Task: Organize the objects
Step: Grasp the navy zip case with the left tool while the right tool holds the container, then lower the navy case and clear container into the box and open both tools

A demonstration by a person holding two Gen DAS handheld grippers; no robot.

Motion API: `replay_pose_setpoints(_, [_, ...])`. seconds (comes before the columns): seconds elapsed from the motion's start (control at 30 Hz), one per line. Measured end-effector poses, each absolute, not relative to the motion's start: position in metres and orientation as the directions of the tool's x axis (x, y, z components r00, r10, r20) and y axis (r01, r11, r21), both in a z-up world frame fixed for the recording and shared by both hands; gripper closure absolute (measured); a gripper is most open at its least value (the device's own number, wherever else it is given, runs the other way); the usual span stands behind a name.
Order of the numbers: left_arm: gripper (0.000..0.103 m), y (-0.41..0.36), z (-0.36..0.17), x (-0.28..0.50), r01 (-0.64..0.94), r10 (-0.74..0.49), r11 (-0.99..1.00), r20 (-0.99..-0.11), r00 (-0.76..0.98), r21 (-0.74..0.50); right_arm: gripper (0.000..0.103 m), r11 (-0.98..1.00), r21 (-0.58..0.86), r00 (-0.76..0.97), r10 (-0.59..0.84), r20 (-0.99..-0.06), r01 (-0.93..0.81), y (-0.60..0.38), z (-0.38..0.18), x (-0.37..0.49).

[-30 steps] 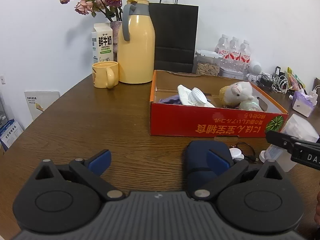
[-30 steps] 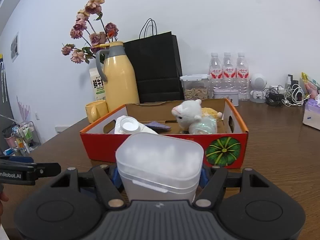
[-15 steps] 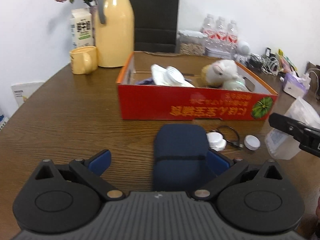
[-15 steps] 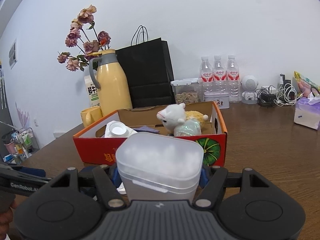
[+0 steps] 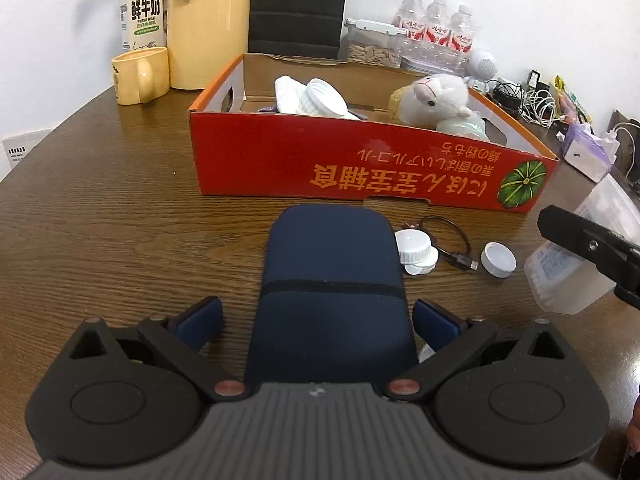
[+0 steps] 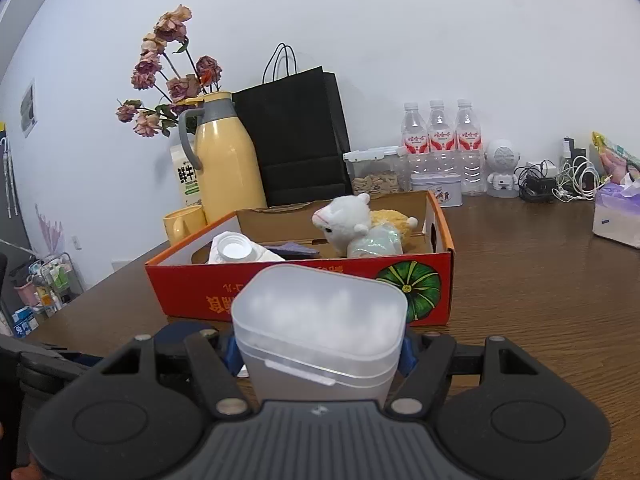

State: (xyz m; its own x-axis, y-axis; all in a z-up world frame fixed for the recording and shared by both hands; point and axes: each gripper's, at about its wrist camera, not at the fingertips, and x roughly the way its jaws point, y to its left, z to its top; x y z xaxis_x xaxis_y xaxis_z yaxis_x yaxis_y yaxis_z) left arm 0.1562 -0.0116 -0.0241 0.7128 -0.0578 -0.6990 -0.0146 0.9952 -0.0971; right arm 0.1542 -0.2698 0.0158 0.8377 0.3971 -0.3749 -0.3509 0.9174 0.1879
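Observation:
A navy blue case [image 5: 332, 292] lies on the wooden table in front of the red cardboard box [image 5: 360, 172]. My left gripper [image 5: 316, 320] is open, with its fingers on either side of the case's near end. My right gripper [image 6: 316, 352] is shut on a translucent plastic box of cotton swabs [image 6: 320, 328] and holds it above the table; it shows at the right of the left wrist view [image 5: 576, 256]. The red box [image 6: 304, 292] holds a plush lamb [image 5: 432, 100] and a white bottle [image 5: 320, 100].
White caps [image 5: 412, 246] [image 5: 498, 259] and a black cable [image 5: 452, 240] lie by the case. A yellow thermos [image 5: 208, 20], yellow mug [image 5: 140, 74], milk carton [image 5: 144, 12], black bag [image 6: 300, 136], water bottles [image 6: 436, 136] and a tissue pack [image 6: 618, 220] stand behind.
My left gripper has moved right and tilted down so the blue case now sits between its open fingers. My right gripper has lifted and drawn back with the swab box.

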Motion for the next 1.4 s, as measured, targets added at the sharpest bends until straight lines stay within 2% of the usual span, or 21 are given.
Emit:
replay_pose_setpoints(0.17, [0.000,-0.010,-0.024,0.157,-0.024,-0.061,0.993,-0.695,0.716,-0.112,0.036,0.914,0.191,0.832,0.405,-0.379,-0.358,-0.269,0.014,0.156])
replay_pose_setpoints(0.23, [0.008,-0.010,-0.023,0.156,-0.024,-0.064,0.993,-0.689,0.722,-0.117,0.036,0.914,0.191,0.831,0.406,-0.380,-0.359,-0.269,0.014,0.156])
replay_pose_setpoints(0.3, [0.031,-0.010,-0.020,0.153,-0.006,-0.087,0.991,-0.679,0.729,-0.133,0.036,0.912,0.191,0.829,0.409,-0.382,-0.362,-0.268,0.014,0.156])
replay_pose_setpoints(0.5, [0.038,-0.012,-0.015,0.149,-0.005,-0.086,0.991,-0.663,0.744,-0.134,0.036,0.911,0.183,0.822,0.413,-0.391,-0.371,-0.265,0.013,0.155])
replay_pose_setpoints(0.77, [0.040,-0.011,-0.004,0.146,0.002,-0.082,0.992,-0.640,0.764,-0.125,0.036,0.905,0.176,0.815,0.426,-0.392,-0.388,-0.261,0.016,0.152])
replay_pose_setpoints(1.4, [0.040,-0.011,0.054,0.163,0.032,-0.082,0.994,-0.497,0.864,-0.108,0.036,0.881,0.120,0.817,0.469,-0.334,-0.457,-0.240,0.049,0.165])
